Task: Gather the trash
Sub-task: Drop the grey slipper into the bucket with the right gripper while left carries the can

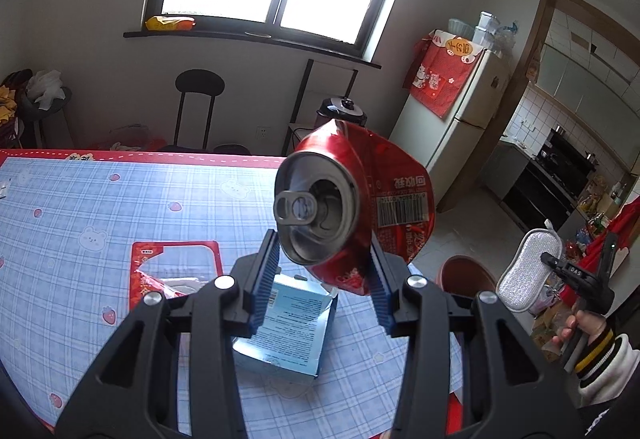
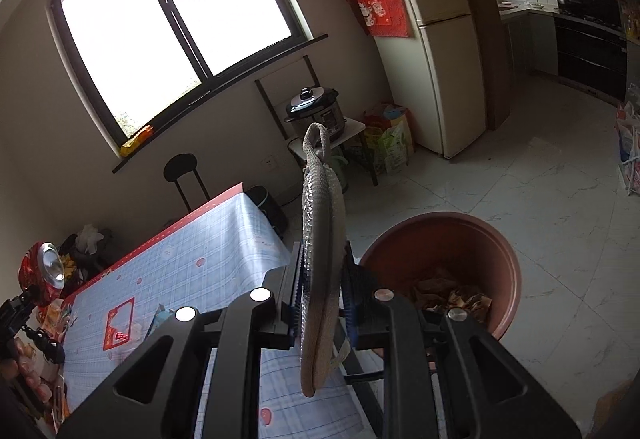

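Note:
My left gripper (image 1: 324, 271) is shut on a crushed red drink can (image 1: 352, 207) and holds it above the table, open top facing the camera. The can also shows in the right wrist view (image 2: 42, 271) at the far left. My right gripper (image 2: 322, 283) is shut on a flat grey scrubbing pad (image 2: 320, 259), held edge-on above the table's right end; the pad shows in the left wrist view (image 1: 528, 271) too. A brown round bin (image 2: 440, 271) with crumpled trash inside stands on the floor just right of the table. A torn red wrapper (image 1: 172, 271) and a light blue carton (image 1: 288, 323) lie on the table.
The table (image 1: 100, 199) has a blue checked cloth with a red border. A black stool (image 1: 198, 107) stands behind it by the window wall. A rice cooker (image 2: 316, 111) sits on a small stand, and a fridge (image 2: 440, 51) is further right. White tiled floor surrounds the bin.

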Tool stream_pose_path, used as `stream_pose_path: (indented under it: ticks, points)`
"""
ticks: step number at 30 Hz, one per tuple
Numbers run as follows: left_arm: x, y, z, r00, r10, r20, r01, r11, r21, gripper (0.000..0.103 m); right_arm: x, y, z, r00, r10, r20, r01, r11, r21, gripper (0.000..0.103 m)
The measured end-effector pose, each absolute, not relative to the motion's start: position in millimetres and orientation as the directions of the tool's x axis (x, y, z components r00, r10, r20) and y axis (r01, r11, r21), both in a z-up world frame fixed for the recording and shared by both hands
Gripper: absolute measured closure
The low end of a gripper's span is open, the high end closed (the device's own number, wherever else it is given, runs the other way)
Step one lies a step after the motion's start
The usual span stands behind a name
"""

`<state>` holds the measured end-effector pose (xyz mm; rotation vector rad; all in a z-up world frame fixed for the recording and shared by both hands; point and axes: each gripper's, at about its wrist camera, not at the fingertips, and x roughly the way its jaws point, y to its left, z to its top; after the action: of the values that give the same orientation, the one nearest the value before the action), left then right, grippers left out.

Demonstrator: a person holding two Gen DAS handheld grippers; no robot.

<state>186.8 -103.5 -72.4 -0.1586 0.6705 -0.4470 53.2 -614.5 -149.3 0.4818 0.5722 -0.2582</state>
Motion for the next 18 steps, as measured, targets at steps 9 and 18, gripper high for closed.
stream_pose_path:
  ticks: [9,18]
  points:
    - [172.3,-155.4,-79.8,0.682,-0.451,-0.576,0.36,0.892,-0.272,0.059,63.8,-693.3,-156.0,0.797,-0.139,-0.588,0.399,0.852,0.34,0.083]
    - [158.6,-186.6,-75.9,0.674,-0.476,-0.565,0.399,0.878,-0.264,0.059,64.2,-703.7,-135.5,0.826,-0.15,-0.543,0.378,0.863,0.336,0.026]
